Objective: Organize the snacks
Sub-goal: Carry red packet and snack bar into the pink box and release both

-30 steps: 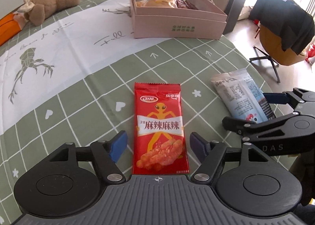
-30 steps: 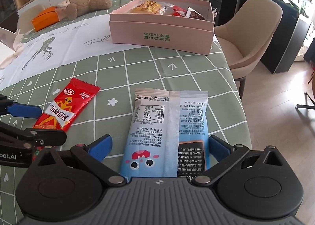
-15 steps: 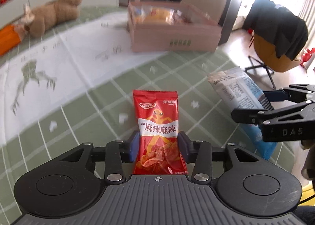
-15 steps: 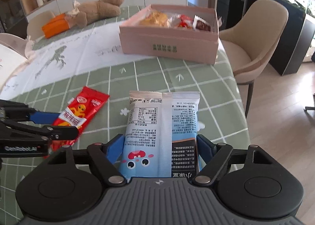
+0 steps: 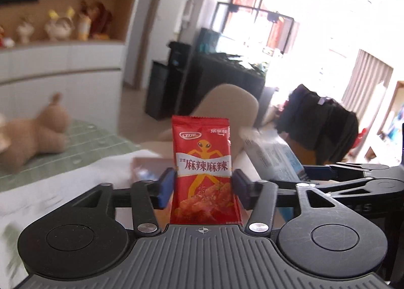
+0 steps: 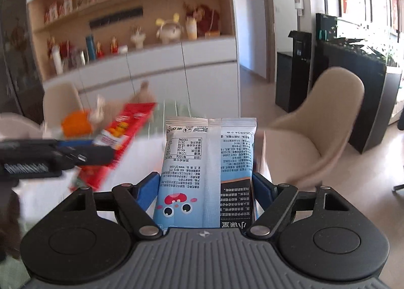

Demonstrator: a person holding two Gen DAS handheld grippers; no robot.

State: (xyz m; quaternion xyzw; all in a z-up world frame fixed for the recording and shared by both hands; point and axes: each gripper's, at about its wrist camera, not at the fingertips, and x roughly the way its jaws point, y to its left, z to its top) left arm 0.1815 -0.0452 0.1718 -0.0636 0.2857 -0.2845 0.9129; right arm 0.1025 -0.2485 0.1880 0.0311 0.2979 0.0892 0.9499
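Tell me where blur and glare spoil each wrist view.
Left wrist view: the tan plush toy and green checked tablecloth smear with motion, windows blow out white, the red snack packet stays sharp. Right wrist view: the shelf figurines blur, the blue-and-white snack packet reads crisply.

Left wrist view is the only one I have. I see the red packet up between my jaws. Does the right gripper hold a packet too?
Observer: Yes. The right gripper has the blue packet lifted between its jaws, which are opening a little.
Operator: Which side of it faces the camera?
Observer: The back: a nutrition table on top and a cartoon face lower down.
Operator: How does my red packet look from there?
Observer: The red packet, blurred, sticks out slanted from between the jaws of the left gripper, which are opening too.
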